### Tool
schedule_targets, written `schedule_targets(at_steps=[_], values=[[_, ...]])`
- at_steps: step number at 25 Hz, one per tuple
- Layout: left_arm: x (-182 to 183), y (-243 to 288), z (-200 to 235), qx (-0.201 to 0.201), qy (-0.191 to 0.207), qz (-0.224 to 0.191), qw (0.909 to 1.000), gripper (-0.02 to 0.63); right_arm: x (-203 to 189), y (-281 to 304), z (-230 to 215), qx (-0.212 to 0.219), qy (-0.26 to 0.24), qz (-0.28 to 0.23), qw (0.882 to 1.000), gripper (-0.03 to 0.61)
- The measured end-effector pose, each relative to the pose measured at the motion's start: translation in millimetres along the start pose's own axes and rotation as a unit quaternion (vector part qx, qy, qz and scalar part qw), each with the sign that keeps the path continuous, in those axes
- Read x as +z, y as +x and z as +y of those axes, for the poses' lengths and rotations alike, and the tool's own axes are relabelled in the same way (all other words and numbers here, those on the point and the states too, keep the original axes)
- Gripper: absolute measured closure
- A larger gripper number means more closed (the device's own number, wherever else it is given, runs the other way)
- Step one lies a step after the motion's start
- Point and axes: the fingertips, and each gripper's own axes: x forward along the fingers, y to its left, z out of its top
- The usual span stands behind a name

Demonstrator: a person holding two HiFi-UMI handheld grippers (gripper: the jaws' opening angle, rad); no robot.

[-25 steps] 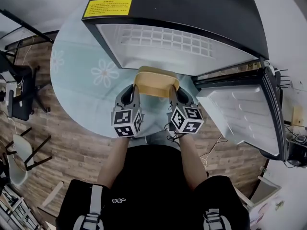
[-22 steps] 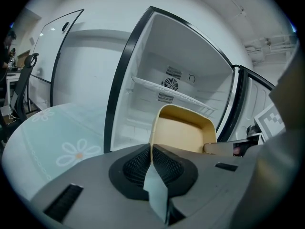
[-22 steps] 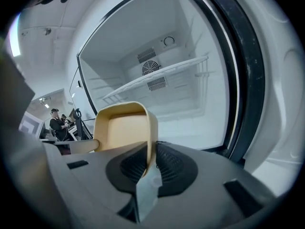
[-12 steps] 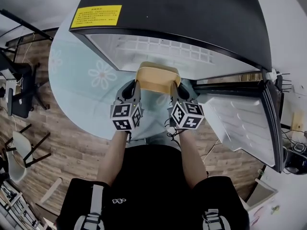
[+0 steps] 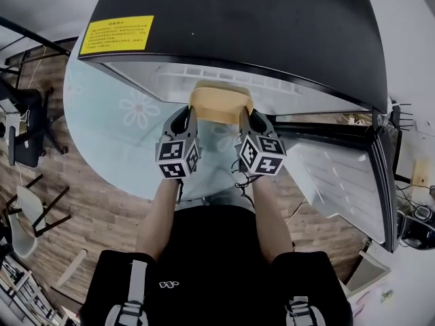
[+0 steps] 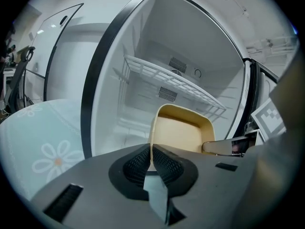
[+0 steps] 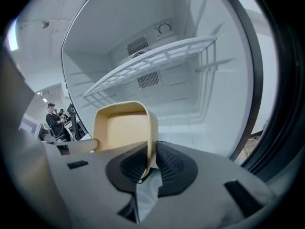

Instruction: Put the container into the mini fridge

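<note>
An empty tan container [image 5: 219, 103] hangs between both grippers at the mouth of the open mini fridge [image 5: 272, 39]. My left gripper [image 5: 189, 117] is shut on the container's left wall [image 6: 153, 142], and my right gripper [image 5: 242, 119] is shut on its right wall [image 7: 151, 137]. In both gripper views the container [image 6: 183, 130] sits in front of the white fridge interior, below the wire shelf [image 6: 171, 82]. The far edge of the container passes under the fridge's top edge in the head view.
The fridge door [image 5: 346, 182] swings open to the right. The fridge stands on a round table with a pale daisy cloth [image 5: 115, 121]. Chairs [image 5: 27, 134] and wood floor lie to the left. The wire shelf [image 7: 152, 63] spans the fridge's upper interior.
Both grippers have carried the container forward, up in the head view, toward the fridge opening. The container's far edge now sits beneath the fridge's top edge.
</note>
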Motion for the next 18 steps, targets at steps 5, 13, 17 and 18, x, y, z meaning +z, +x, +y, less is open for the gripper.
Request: schedule_targets(at_steps=[5,13,17,18], values=[[5,13,2,-0.008,-0.001,-0.008,0.9999,0.589,3,12,-6,0.000,0.004,0.003,1.000,0.537],[10,33,6,-0.004,0.011,-0.008,0.9999,0.588,4,32,-15,-0.003,0.005,0.013,1.000,0.537],[2,39,8,0.003,0.004,0.005,1.0000,0.588,1,40,-19,-0.006,0.005,0.022,1.000,0.538],[0,41,9,0.004,0.001,0.008,1.0000,0.588,0,42,-21,-0.007,0.007,0.024,1.000,0.539]])
